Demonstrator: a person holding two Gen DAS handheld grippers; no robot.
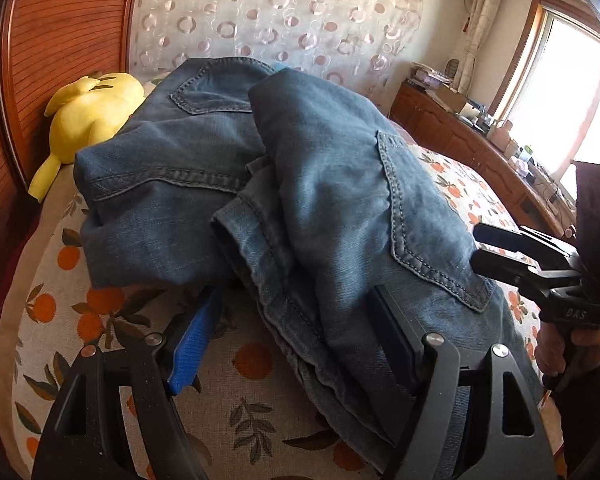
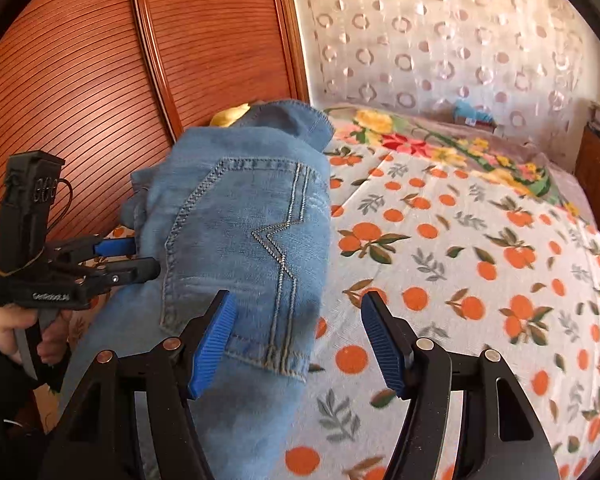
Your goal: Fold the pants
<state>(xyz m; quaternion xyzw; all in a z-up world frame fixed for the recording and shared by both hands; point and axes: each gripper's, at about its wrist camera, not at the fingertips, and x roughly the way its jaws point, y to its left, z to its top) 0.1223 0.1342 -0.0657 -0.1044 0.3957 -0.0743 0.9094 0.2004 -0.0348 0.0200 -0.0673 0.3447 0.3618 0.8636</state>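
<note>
The bed (image 2: 460,240), under a sheet printed with oranges and leaves, fills both views, with a circle-patterned padded headboard (image 2: 440,40) at 12 o'clock and a ribbed wooden panel (image 2: 80,80) toward 10 o'clock in the right wrist view. The jeans (image 1: 320,200) lie folded in a loose heap on the sheet, back pockets facing up; in the left wrist view they run from the centre down toward 5 o'clock, and in the right wrist view they sit left of centre. A floral blanket (image 2: 440,148) lies across the bed at 1 o'clock in the right wrist view. A yellow plush toy (image 1: 88,116) rests against the wood at 10 o'clock of the jeans in the left wrist view. The left gripper (image 1: 288,320) stands wide: its blue pad is just off the denim's edge over the sheet, and its other finger lies against the cloth, with the waistband between them but not pinched. The right gripper (image 2: 296,340) is also wide, its left pad at the jeans' lower edge and its right pad over bare sheet, holding nothing. A hand (image 2: 16,332) grips the left gripper's handle at 8 o'clock in the right wrist view.
</note>
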